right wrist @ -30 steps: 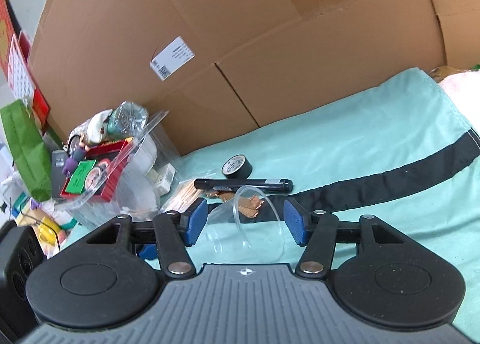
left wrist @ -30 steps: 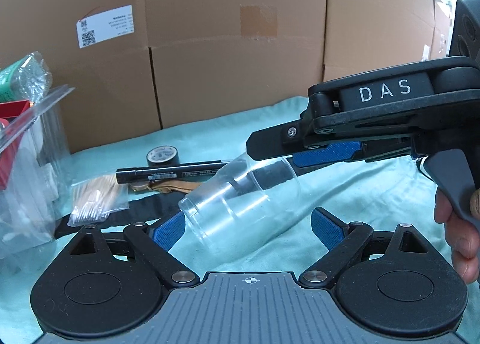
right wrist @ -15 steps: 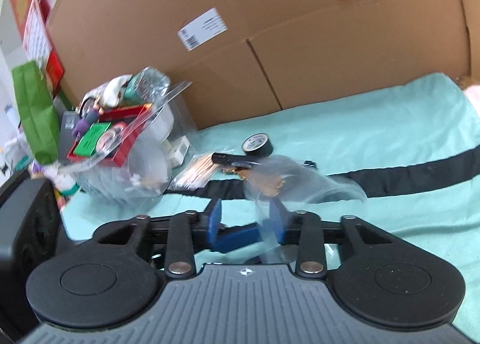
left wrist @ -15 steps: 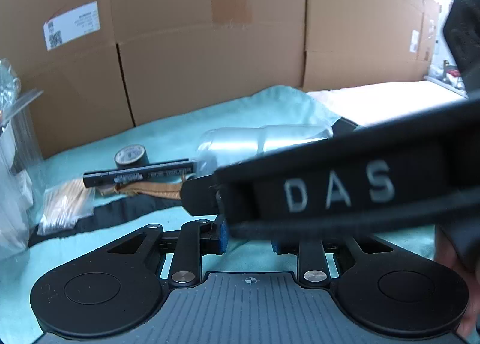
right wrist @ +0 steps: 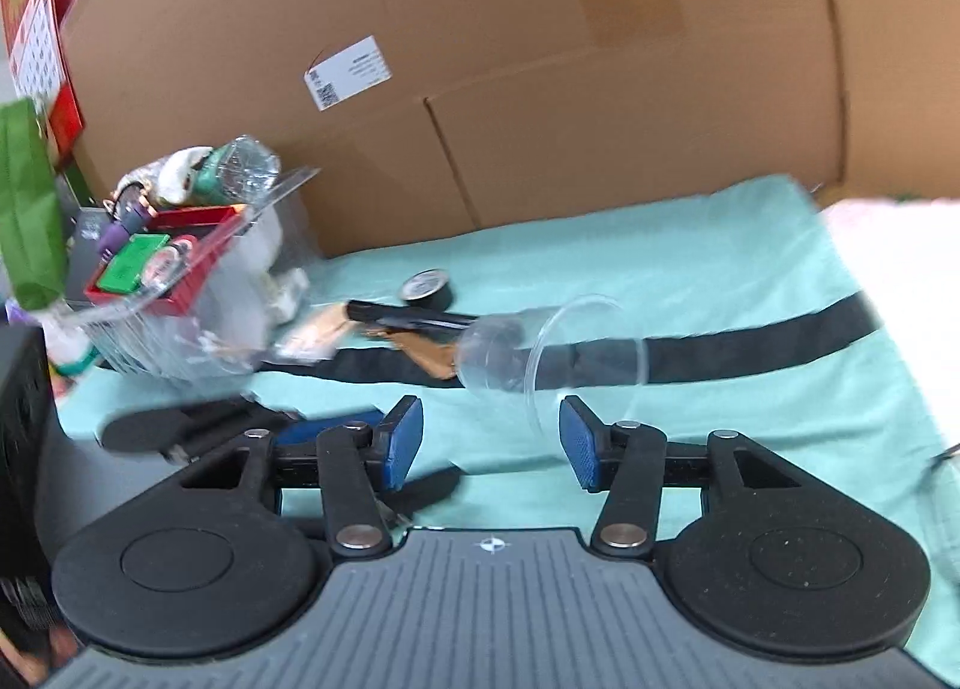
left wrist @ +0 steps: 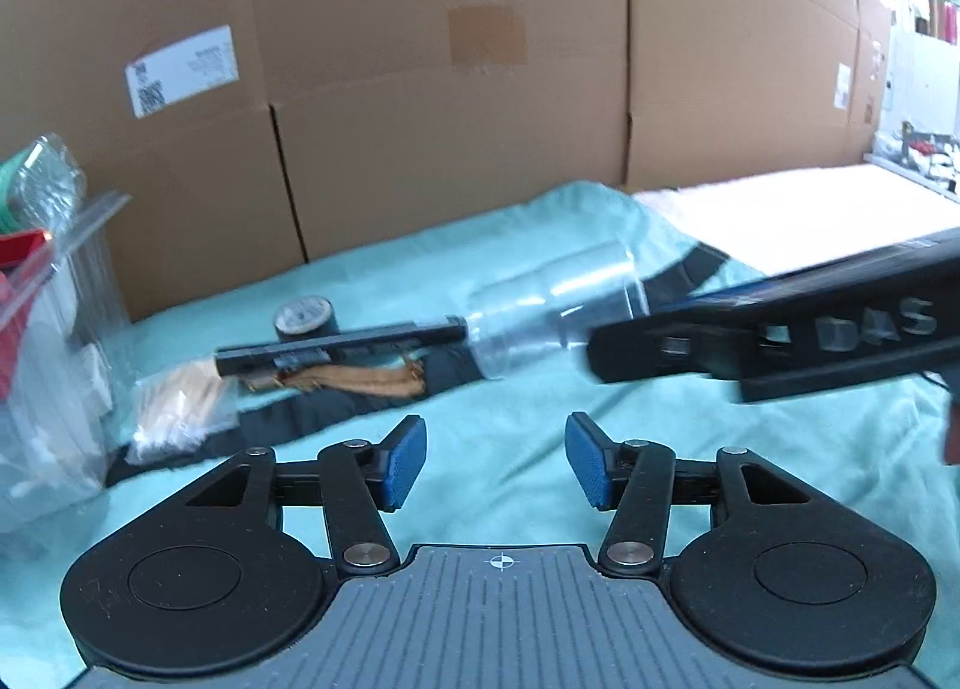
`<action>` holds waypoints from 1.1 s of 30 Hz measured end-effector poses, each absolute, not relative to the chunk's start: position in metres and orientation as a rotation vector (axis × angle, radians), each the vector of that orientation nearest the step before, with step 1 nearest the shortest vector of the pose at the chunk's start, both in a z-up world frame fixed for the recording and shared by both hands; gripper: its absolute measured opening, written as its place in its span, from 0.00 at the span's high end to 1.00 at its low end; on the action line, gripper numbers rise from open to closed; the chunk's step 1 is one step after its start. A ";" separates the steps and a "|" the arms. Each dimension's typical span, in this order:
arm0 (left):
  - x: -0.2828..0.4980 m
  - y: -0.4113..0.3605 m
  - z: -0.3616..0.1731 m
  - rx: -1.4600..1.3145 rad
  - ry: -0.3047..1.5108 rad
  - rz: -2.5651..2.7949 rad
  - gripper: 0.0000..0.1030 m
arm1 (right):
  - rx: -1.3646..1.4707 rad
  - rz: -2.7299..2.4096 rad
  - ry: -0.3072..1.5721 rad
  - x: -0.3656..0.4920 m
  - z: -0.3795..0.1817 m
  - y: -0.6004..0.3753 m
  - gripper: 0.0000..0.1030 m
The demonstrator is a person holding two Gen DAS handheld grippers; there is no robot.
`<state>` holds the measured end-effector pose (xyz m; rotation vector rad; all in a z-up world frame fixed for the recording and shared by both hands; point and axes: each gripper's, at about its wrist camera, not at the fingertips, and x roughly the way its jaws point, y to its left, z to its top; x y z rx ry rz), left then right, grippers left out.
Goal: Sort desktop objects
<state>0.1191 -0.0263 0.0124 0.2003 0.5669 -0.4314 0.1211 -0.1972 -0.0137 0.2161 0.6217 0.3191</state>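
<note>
My left claw is opening, its ribbed blue pads clear of everything. My right claw is opening too, nothing pressed between its pads. The clear plastic cup lies on its side on the soft teal cloth, touching the tip of a slim black pen, near a black tape roll.
</note>
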 end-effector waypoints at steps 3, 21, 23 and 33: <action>0.129 -0.027 0.018 0.199 0.550 -0.411 0.34 | 0.259 0.269 0.581 0.115 -0.010 -0.214 0.43; 0.204 0.031 0.009 0.168 0.529 -0.190 0.24 | 0.447 0.271 0.681 0.216 -0.056 -0.170 0.36; 0.209 0.035 0.006 0.147 0.528 -0.186 0.22 | 0.455 0.261 0.669 0.218 -0.059 -0.170 0.36; 0.224 0.032 -0.002 0.133 0.616 -0.254 0.17 | 0.406 0.269 0.634 0.220 -0.064 -0.158 0.29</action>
